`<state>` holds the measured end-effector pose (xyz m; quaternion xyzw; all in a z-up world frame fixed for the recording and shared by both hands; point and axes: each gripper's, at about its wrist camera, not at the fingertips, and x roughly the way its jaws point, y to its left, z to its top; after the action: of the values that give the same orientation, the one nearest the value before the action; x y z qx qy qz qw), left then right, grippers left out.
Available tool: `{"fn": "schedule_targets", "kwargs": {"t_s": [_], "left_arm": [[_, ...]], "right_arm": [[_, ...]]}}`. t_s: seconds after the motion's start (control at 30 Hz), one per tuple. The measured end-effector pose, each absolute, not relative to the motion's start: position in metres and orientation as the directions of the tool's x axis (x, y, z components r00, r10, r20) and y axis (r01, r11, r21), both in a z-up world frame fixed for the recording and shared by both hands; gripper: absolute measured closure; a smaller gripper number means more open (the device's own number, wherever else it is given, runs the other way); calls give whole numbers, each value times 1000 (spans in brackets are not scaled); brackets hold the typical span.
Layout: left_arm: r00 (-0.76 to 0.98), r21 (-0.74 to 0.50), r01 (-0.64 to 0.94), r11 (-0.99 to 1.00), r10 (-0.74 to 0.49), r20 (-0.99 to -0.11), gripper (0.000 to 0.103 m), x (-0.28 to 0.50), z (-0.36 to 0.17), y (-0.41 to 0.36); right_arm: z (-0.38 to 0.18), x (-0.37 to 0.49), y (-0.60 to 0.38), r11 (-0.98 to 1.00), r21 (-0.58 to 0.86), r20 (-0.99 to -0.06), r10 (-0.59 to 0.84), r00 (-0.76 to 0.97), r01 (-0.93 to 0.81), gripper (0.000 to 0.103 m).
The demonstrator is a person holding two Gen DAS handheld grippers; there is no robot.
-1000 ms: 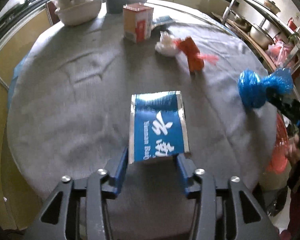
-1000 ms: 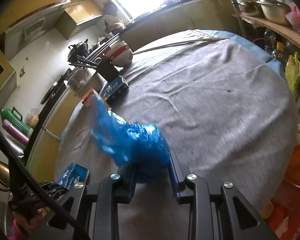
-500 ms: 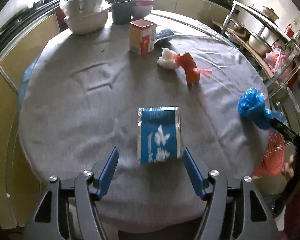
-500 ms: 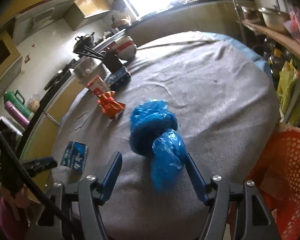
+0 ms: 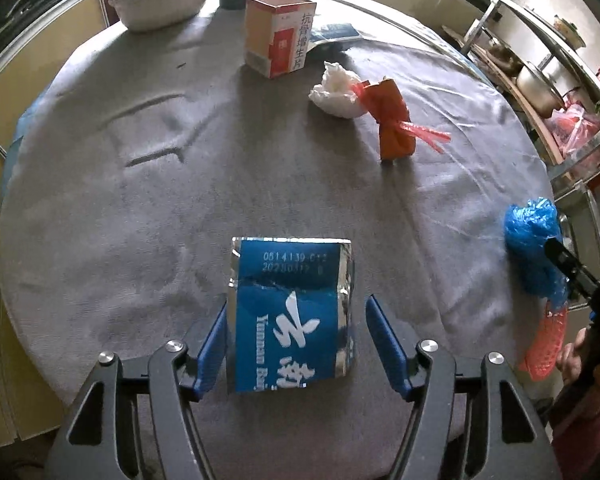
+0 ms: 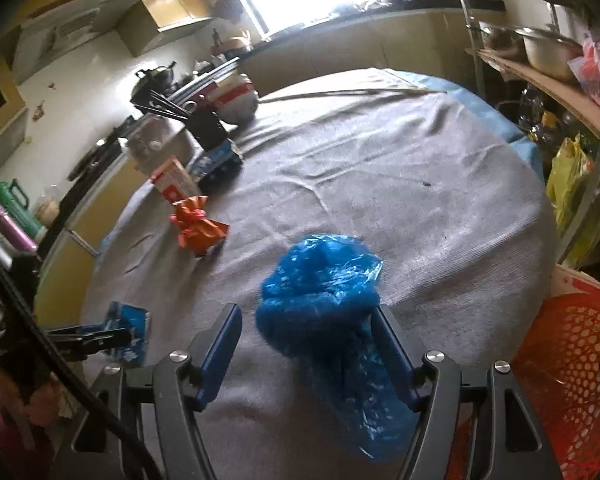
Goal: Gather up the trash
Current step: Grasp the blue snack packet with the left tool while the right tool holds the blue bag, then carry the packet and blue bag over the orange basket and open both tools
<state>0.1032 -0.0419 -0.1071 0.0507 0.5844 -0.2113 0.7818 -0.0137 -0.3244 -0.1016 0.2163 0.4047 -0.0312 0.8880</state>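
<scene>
Trash lies scattered on a round table covered in grey cloth [image 5: 140, 208], seen from two hand-held grippers pointing down at it.

The left gripper [image 5: 296, 340] has its blue-padded fingers spread around a flattened blue and silver foil packet with white lettering [image 5: 290, 312] at 6 o'clock on the table. The left pad looks to be against the packet's edge; the right pad stands clear of it, so nothing is clamped. I judge this packet light and thin, stiff along its creased silver edges but easy to crush, and slick on its printed face. Pinching across its narrow width near the lower end seems the surest hold.

The right gripper [image 6: 308, 352] is likewise open, straddling a crumpled blue plastic bag [image 6: 324, 304] near the table's edge at 4 o'clock in the left view. The bag's tail brushes the right pad. It should be very light, soft and springy, likely to slip if only a loose fold is caught; squeezing the dense bunched knot would hold better.

At 1 o'clock sits a knotted orange plastic bag [image 5: 392, 124] touching a wad of white tissue [image 5: 336, 90], both soft. At 12 o'clock stands an orange and white cardboard box [image 5: 278, 36], rigid and light. A red mesh basket [image 6: 572, 380] waits beside the table at 4 o'clock.
</scene>
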Motion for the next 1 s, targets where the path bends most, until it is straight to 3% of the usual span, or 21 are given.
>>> {"fn": "schedule_targets", "kwargs": {"t_s": [0.07, 0.1, 0.17, 0.3, 1.0], "left_arm": [[228, -171, 381, 908, -272, -935, 38, 106, -109, -43], [231, -173, 379, 909, -274, -934, 45, 106, -109, -44], [237, -178, 377, 909, -281, -930, 45, 107, -110, -46], [259, -176, 367, 913, -282, -924, 47, 108, -109, -46], [395, -55, 508, 860, -289, -872, 47, 61, -42, -98]], "right_arm": [[-104, -10, -321, 915, 332, -738, 100, 667, 230, 33], [-105, -8, -318, 920, 322, -740, 98, 666, 223, 33], [-106, -6, -312, 936, 287, -744, 82, 663, 206, 41], [-103, -9, -307, 946, 254, -734, 53, 677, 202, 44], [-59, -69, -334, 881, 429, -586, 103, 804, 200, 45]]}}
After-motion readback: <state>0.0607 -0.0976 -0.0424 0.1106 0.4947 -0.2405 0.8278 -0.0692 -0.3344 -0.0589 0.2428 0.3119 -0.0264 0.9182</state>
